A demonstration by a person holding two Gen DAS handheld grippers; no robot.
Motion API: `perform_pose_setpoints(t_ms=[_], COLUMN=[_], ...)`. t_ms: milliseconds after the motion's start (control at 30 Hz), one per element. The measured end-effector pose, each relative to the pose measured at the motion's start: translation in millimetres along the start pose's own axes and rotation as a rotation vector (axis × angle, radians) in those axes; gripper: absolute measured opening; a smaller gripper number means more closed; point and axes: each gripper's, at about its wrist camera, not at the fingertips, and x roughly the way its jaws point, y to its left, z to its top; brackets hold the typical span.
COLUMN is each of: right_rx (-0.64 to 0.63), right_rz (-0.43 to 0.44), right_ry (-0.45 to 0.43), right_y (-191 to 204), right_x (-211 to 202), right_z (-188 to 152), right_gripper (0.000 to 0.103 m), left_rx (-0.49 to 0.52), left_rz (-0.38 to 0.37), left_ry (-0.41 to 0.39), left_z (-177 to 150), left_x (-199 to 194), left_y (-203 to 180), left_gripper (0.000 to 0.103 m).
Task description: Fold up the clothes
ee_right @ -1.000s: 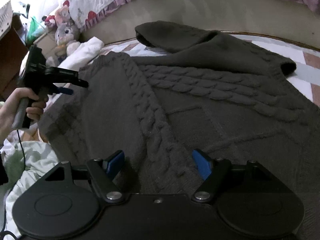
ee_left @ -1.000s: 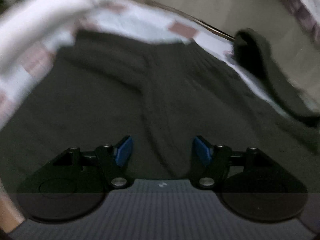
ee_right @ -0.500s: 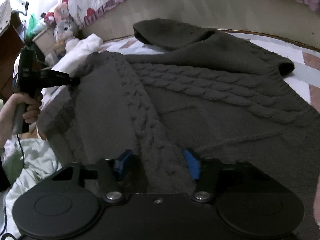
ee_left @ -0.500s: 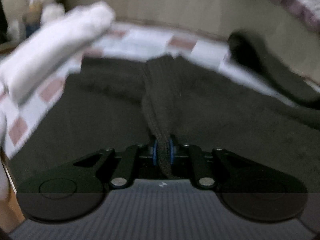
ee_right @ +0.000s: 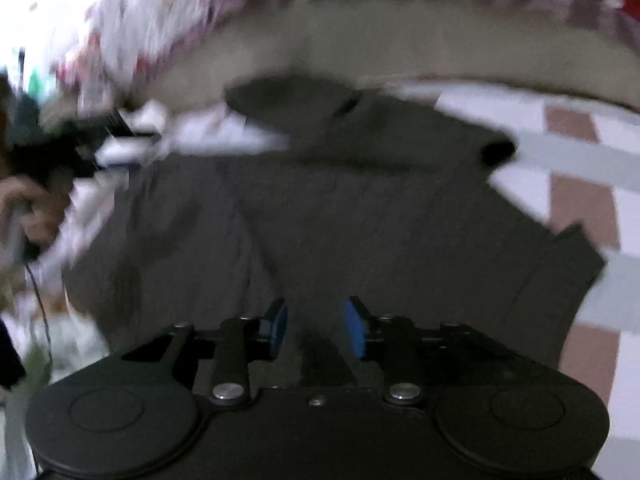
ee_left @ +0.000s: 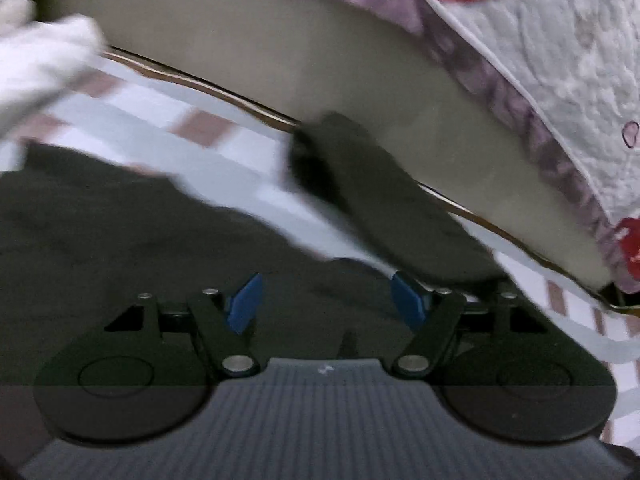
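A dark grey cable-knit sweater (ee_right: 360,208) lies spread on a checked sheet (ee_right: 580,152), one sleeve (ee_left: 380,200) stretched toward the bed's side. My left gripper (ee_left: 326,302) hovers over the sweater's edge (ee_left: 120,232). Its jaws are opening and nothing is between the blue pads. In the right wrist view it appears blurred at the far left (ee_right: 100,140), held by a hand (ee_right: 24,208). My right gripper (ee_right: 315,327) is at the near hem, its jaws closing on a raised fold of knit that fills the gap between the pads.
A bed side panel (ee_left: 280,64) with a white quilt with red patterns and purple trim (ee_left: 560,60) runs along the back. White cloth (ee_left: 36,60) lies at the left of the sheet. A cable (ee_right: 38,292) hangs below the hand.
The left gripper pinched a ridge of the sweater, then let it go, opened, and rose and swung toward the sleeve. The right gripper's jaws narrowed onto the knit at the hem.
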Motion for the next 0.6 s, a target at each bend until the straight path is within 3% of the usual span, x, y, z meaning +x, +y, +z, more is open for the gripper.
perform_pose_setpoints(t_ms=[33, 100, 133, 200, 333, 433, 500, 567, 600], right_rx=[0.031, 0.160, 0.233, 0.331, 0.275, 0.291, 0.324, 0.384, 0.414], right_rz=[0.010, 0.074, 0.113, 0.164, 0.100, 0.081, 0.118, 0.178, 0.209], right_ry=[-0.048, -0.100, -0.105, -0.083, -0.072, -0.072, -0.086, -0.104, -0.110], right_y=[-7.6, -29.6, -40.4, -50.6, -48.8, -58.4, -68.5, -79.1, -83.9], right_x=[-2.6, -2.9, -1.9, 1.9, 8.5, 12.2, 11.0, 8.9, 8.0], right_z=[3.5, 3.5, 1.9, -3.8, -2.7, -1.8, -4.2, -7.1, -8.3], right_gripper=[0.043, 0.044, 0.045, 0.045, 0.051, 0.052, 0.052, 0.052, 0.053], left_rx=[0.000, 0.084, 0.144, 0.167, 0.172, 0.147, 0.128, 0.096, 0.044], left_rz=[-0.008, 0.128, 0.199, 0.186, 0.122, 0.134, 0.178, 0.272, 0.255], left_ry=[0.017, 0.073, 0.063, 0.046, 0.005, 0.020, 0.056, 0.093, 0.103], left_z=[5.9, 17.2, 22.2, 30.6, 48.4, 59.3, 64.6, 67.4, 66.0], left_x=[16.7, 55.6, 72.1, 86.9, 106.5, 125.6, 138.2, 149.3, 152.1], left_y=[-8.4, -31.6, -43.0, -53.5, -65.0, -63.0, -57.9, -51.2, -43.9], left_gripper=[0.071, 0.066, 0.066, 0.067, 0.070, 0.072, 0.072, 0.072, 0.072])
